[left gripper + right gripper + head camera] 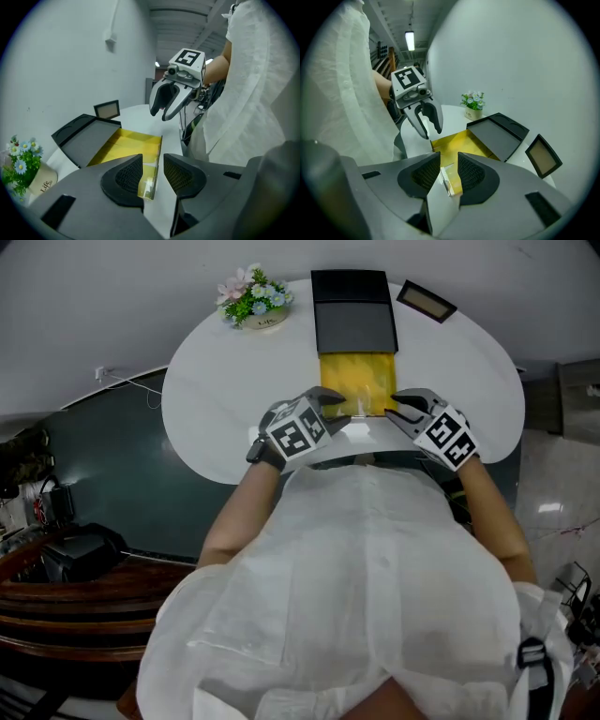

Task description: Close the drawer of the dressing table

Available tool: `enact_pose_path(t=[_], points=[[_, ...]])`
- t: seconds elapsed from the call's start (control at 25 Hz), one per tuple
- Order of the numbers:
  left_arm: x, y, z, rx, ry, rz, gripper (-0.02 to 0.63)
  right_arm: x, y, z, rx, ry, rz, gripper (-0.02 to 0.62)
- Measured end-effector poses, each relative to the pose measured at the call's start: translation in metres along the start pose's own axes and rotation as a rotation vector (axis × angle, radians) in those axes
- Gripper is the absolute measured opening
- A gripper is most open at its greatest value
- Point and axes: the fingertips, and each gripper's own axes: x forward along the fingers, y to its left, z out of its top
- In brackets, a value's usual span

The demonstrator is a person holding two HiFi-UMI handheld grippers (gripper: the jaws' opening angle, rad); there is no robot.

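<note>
1. Biggest thing in the head view is the person's white shirt (356,587), which fills the whole near half of the shot.
2. Next is the dressing table (216,427), a white rounded top pushed up against a pale wall.
3. A black box (353,310) sits at the far middle of the table, with a flat dark grey top.
4. The drawer (356,381) is see-through yellow and sticks out of the near side of that box toward the person, so it's clearly open. Its front edge ends near the table's near edge.
5. The left gripper (153,174) is at the drawer's front left corner. Its jaws are a little apart, with the corner of the front wall standing in the gap. There's clear space on one side, so it isn't pinching anything.
6. Same deal with the right gripper (449,172) at the front right corner: jaws slightly spread, the drawer's edge between them, no squeeze.
7. A flower pot (253,298) with pink and blue blooms is at the far left, just left of the box.
8. A small dark frame (427,301) is at the far right, near the box.
</note>
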Motion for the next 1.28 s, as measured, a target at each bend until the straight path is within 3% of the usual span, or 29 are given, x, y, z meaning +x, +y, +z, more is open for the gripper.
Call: enact_pose_path(t=[0.16, 0.36, 0.72, 1.28], points=[[0.014, 0.004, -0.01, 0.066, 0.089, -0.017, 0.144, 0.021, 0.014, -0.01, -0.102, 0.102, 0.08, 0.1], [0.028, 0.001, -0.019, 0.065, 0.154, -0.056, 0.144, 0.043, 0.028, -0.033, -0.216, 0.227, 0.12, 0.1], [0.059, -0.01, -0.045, 0.092, 0.299, -0.107, 0.144, 0.064, 0.026, -0.069, -0.294, 0.378, 0.16, 0.098], [0.082, -0.012, -0.058, 0.118, 0.396, -0.14, 0.117, 0.082, 0.025, -0.092, -0.349, 0.442, 0.178, 0.089]])
